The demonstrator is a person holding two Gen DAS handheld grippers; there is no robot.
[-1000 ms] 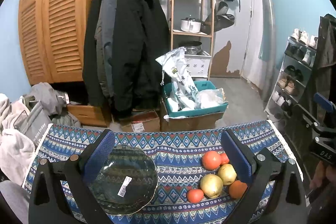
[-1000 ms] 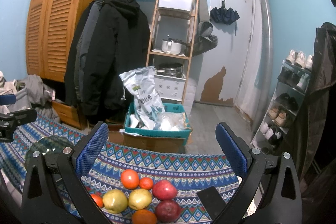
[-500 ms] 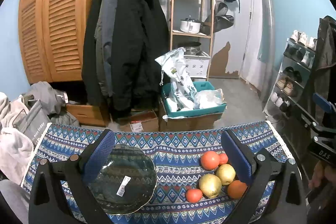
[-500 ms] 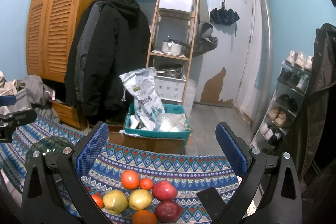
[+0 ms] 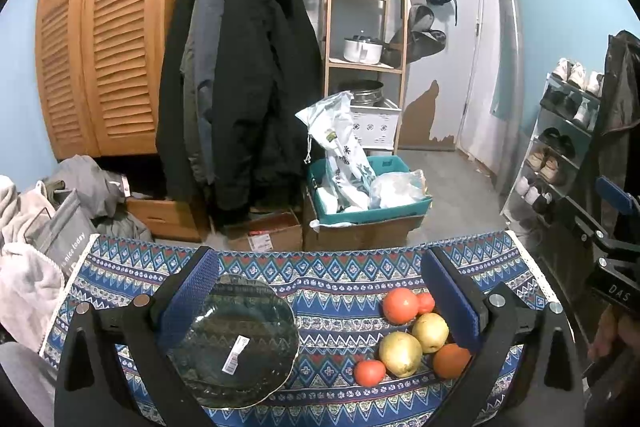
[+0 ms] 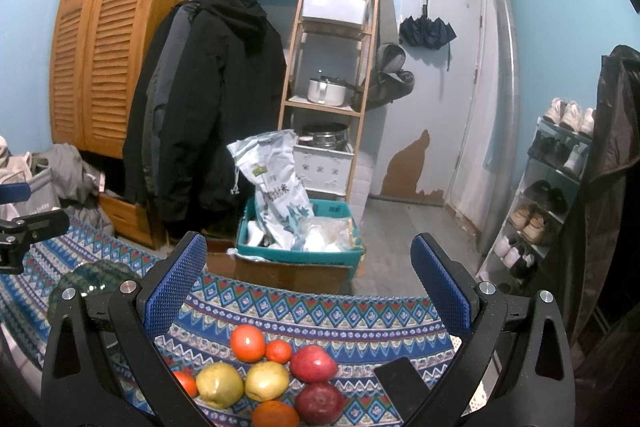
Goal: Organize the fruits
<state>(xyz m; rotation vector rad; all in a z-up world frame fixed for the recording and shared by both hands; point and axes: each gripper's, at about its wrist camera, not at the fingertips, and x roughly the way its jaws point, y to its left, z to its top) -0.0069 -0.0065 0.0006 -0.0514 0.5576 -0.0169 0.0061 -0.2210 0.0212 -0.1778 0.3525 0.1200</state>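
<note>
Fruits clustered, row left-right | both tongs spread, empty

Left gripper held level, jaws spread wide, blue pads facing inward. Right gripper likewise wide apart, gripping nothing, seen from the left at far right.

Desk cloth: blue with white, red and teal diamond and zigzag bands. Plate: dark green glass, white barcode sticker. Left hand-held gripper: black frame, blue textured pads. Right hand-held gripper: same colours. Between its fingers: two yellow-green pears, two dark red apples, oranges and tomato orange-red. Black phone beside its right finger.
</note>
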